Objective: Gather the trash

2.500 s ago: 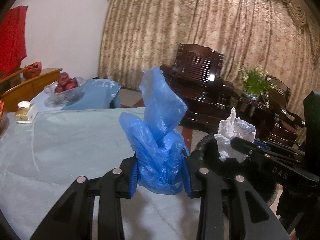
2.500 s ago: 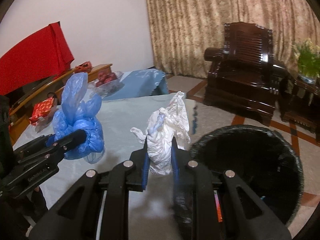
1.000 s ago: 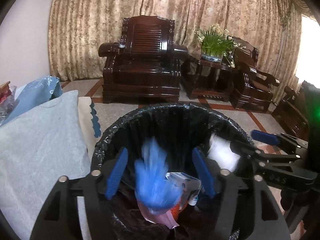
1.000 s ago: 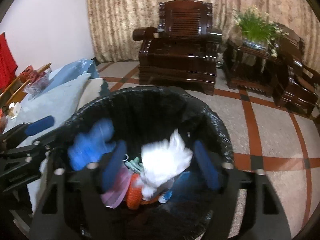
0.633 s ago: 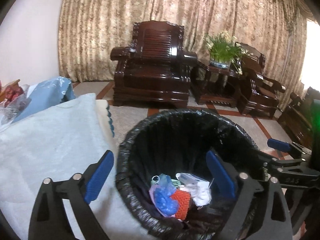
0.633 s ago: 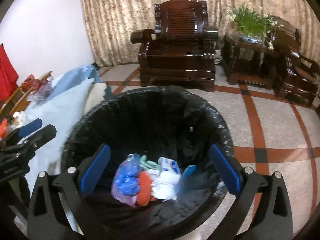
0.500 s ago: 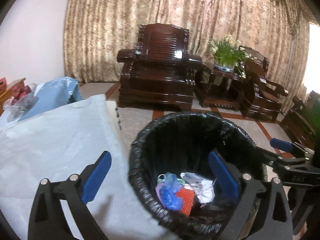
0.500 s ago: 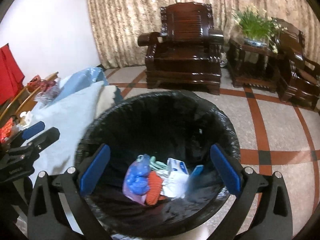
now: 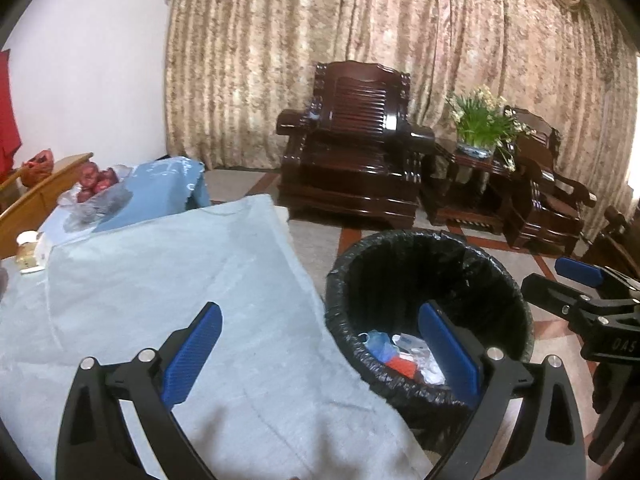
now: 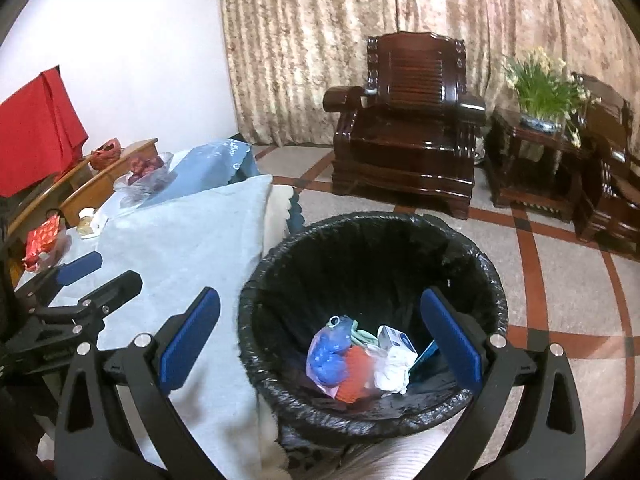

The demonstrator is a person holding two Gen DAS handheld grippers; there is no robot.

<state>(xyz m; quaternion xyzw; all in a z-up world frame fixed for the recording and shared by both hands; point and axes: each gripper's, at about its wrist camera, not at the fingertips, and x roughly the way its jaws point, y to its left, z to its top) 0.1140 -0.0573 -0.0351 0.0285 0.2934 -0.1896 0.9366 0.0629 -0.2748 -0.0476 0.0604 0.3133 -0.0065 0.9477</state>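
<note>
- The trash lay at the bottom of the black-lined bin [image 10: 372,240]: a crumpled blue plastic bag [image 10: 330,354], a red piece [image 10: 356,372], a white wad of tissue [image 10: 394,368] and a small white-and-blue box [image 10: 394,338], all touching in one heap.
- In the left wrist view we saw the same heap [image 9: 400,354] low inside the bin [image 9: 428,256], partly hidden behind our own right-side pad.
- The bin stood on the floor just beside the edge of the table, whose pale blue cloth [image 10: 188,240] hung next to its rim.
- Our right gripper [image 10: 320,338] hung above the bin with its blue pads spread wide apart; nothing was between them, and the heap showed below through the gap.
- Our left gripper [image 9: 320,350] was likewise spread wide and empty, over the table's edge, one pad above the cloth [image 9: 160,280] and the other above the bin's opening.
- Each gripper showed at the edge of the other's view, the two well apart.
- Farther along the table we saw a bowl of red fruit [image 9: 94,184] on a blue cover.
- Beyond the bin stood a dark wooden armchair [image 10: 412,120] and a side table bearing a potted plant [image 10: 540,88], with patterned curtains [image 9: 360,20] behind them.
</note>
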